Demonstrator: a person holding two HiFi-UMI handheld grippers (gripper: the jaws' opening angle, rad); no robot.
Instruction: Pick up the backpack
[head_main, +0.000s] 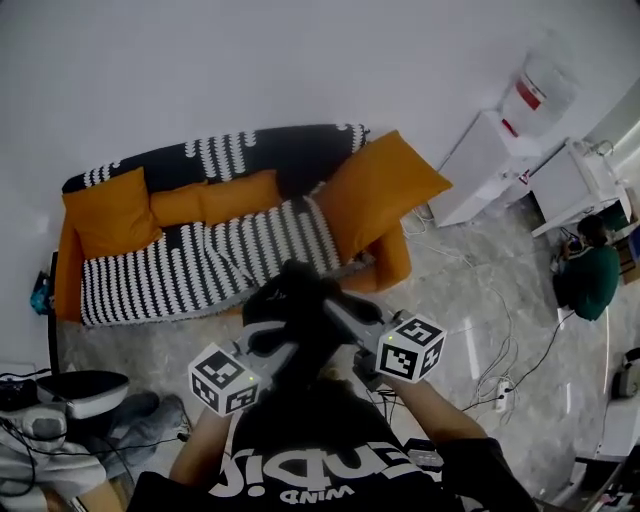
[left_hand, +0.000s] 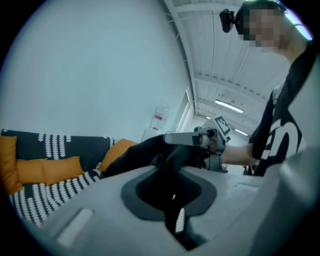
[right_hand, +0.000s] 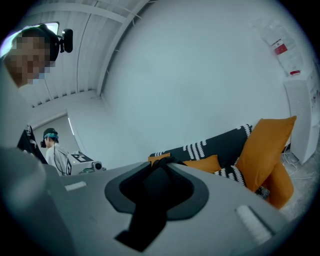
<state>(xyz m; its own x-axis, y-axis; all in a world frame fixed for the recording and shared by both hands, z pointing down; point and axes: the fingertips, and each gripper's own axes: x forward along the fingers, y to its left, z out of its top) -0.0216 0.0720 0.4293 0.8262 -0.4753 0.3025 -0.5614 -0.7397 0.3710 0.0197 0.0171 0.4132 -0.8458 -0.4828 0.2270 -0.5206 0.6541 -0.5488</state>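
Observation:
The black backpack hangs in the air in front of the sofa, held between my two grippers. My left gripper is shut on a black strap of the backpack, which fills the gap between its jaws. My right gripper is shut on another black strap, and the fabric runs down out of its jaws. In the left gripper view the right gripper shows just beyond the bag. The left gripper's marker cube appears in the right gripper view.
A sofa with orange cushions and a black-and-white throw stands against the wall ahead. A water dispenser and a seated person are at the right. Cables and a power strip lie on the floor; bags and gear sit at lower left.

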